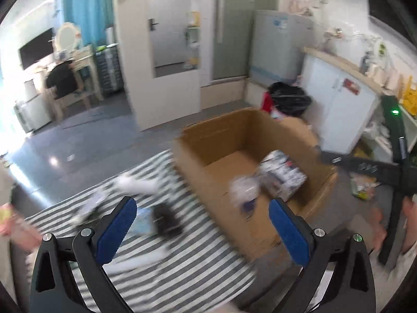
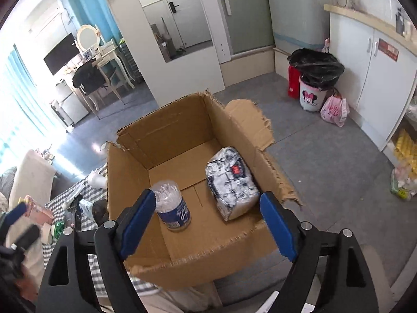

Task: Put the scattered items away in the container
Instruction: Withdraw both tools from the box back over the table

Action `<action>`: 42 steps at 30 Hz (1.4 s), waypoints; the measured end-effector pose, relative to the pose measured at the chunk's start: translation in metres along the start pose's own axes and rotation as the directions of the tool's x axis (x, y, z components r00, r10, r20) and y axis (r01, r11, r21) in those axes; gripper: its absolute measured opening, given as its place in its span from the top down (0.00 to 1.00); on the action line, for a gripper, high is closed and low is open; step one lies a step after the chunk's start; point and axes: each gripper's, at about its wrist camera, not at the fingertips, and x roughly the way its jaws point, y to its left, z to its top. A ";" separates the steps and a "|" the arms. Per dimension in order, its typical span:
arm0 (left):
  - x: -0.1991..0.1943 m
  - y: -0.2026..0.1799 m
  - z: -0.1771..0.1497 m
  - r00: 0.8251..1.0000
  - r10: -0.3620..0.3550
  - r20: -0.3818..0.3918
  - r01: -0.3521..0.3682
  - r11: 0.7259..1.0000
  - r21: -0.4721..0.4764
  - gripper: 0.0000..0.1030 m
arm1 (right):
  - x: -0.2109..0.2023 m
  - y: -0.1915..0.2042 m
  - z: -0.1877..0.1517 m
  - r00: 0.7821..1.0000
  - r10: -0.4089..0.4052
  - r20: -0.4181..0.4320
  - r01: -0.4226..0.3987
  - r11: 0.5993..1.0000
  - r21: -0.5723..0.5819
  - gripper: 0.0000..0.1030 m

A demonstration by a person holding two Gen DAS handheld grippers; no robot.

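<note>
The right gripper (image 2: 207,219) hangs over the near edge of the box (image 2: 135,180), its blue-padded jaws spread wide with nothing between them. Inside the box, on its bare cardboard floor, stand two things: a clear jar (image 2: 172,208) with a blue label, upright near the left wall, and a white patterned pack (image 2: 230,185) lying on its side near the right wall. The two are apart, not touching. The box's rims are ragged, and a torn flap (image 2: 250,120) folds out at the far right.

The left gripper (image 1: 202,224) is also wide open and empty — it hovers above the striped cloth (image 1: 182,268) just left of the box (image 1: 208,140). That view is smeared by motion, so small things read poorly. On the cloth lie a dark flat object (image 1: 165,220), a pale packet (image 1: 142,221) touching its left side, and some white items (image 1: 135,184) farther back; what they are cannot be told. The jar (image 1: 246,191) and pack (image 1: 282,176) show blurred inside the box.

In the right wrist view, more clutter sits on the cloth left of the box, among it a pink packet (image 2: 39,210). A bin (image 2: 314,80) with a black liner stands on the floor beyond — well apart from the box.
</note>
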 end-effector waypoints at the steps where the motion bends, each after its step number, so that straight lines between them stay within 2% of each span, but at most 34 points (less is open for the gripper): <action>1: -0.010 0.011 -0.004 1.000 0.020 -0.013 -0.021 1.000 -0.008 0.00 | -0.007 -0.002 -0.002 1.000 -0.002 0.006 0.002 1.000 -0.007 0.20; 4: -0.043 0.049 -0.026 0.992 0.114 -0.058 -0.116 0.993 -0.022 0.00 | -0.027 -0.008 -0.004 0.998 -0.051 0.032 0.052 0.998 -0.043 0.20; 6: -0.062 0.077 -0.045 0.977 0.198 -0.079 -0.201 0.979 -0.028 0.00 | -0.039 -0.015 -0.005 0.992 -0.110 0.056 0.114 0.991 -0.074 0.19; 8: -0.080 0.108 -0.069 0.946 0.309 -0.102 -0.313 0.949 -0.030 0.00 | -0.051 -0.027 -0.007 0.977 -0.191 0.090 0.199 0.975 -0.095 0.17; 9: -0.087 0.124 -0.082 0.923 0.367 -0.118 -0.373 0.927 -0.032 0.00 | -0.055 -0.033 -0.008 0.968 -0.226 0.106 0.236 0.967 -0.100 0.17; 11: -0.097 0.154 -0.111 0.884 0.439 -0.162 -0.454 0.888 -0.072 0.00 | -0.059 -0.043 -0.017 0.955 -0.266 0.135 0.280 0.954 -0.105 0.16; 12: -0.098 0.167 -0.125 0.875 0.447 -0.188 -0.470 0.877 -0.103 0.00 | -0.057 -0.045 -0.022 0.956 -0.260 0.138 0.275 0.956 -0.104 0.14; 14: -0.101 0.186 -0.150 0.870 0.444 -0.213 -0.482 0.857 -0.182 0.00 | -0.049 -0.045 -0.036 0.971 -0.203 0.125 0.216 0.971 -0.098 0.14; 18: -0.107 0.207 -0.186 0.867 0.478 -0.140 -0.493 0.779 -0.387 0.00 | -0.022 -0.021 -0.064 0.996 -0.021 0.091 0.028 0.997 -0.076 0.14; 21: -0.100 0.210 -0.198 0.882 0.461 -0.098 -0.444 0.741 -0.503 0.00 | -0.005 0.023 -0.078 0.992 0.114 0.062 -0.107 0.988 -0.112 0.14; 24: -0.083 0.209 -0.203 0.863 0.486 -0.135 -0.482 0.715 -0.506 0.00 | 0.003 0.077 -0.088 0.978 0.206 0.034 -0.195 0.959 -0.206 0.14; 27: -0.065 0.194 -0.193 0.854 0.511 -0.100 -0.494 0.735 -0.464 0.00 | 0.010 0.122 -0.098 0.970 0.242 0.022 -0.225 0.928 -0.295 0.11; 29: -0.056 0.188 -0.189 0.835 0.545 -0.073 -0.519 0.738 -0.430 0.00 | 0.020 0.151 -0.102 0.967 0.253 0.007 -0.236 0.911 -0.338 0.09; 30: -0.050 0.185 -0.187 0.832 0.551 -0.070 -0.527 0.743 -0.413 0.00 | 0.025 0.165 -0.104 0.966 0.260 -0.006 -0.245 0.902 -0.356 0.09; 34: -0.038 0.189 -0.184 0.868 0.489 -0.085 -0.475 0.771 -0.424 0.00 | 0.042 0.204 -0.108 0.962 0.269 -0.054 -0.269 0.885 -0.381 0.08; 36: -0.033 0.194 -0.184 0.879 0.465 -0.103 -0.460 0.773 -0.437 0.00 | 0.049 0.222 -0.110 0.964 0.258 -0.060 -0.260 0.883 -0.390 0.08; 40: -0.027 0.204 -0.183 0.872 0.471 -0.132 -0.478 0.760 -0.441 0.00 | 0.063 0.241 -0.109 0.978 0.203 -0.038 -0.201 0.897 -0.394 0.05; 42: -0.021 0.205 -0.182 0.866 0.480 -0.142 -0.492 0.765 -0.416 0.00 | 0.070 0.245 -0.107 0.984 0.173 -0.031 -0.171 0.906 -0.386 0.05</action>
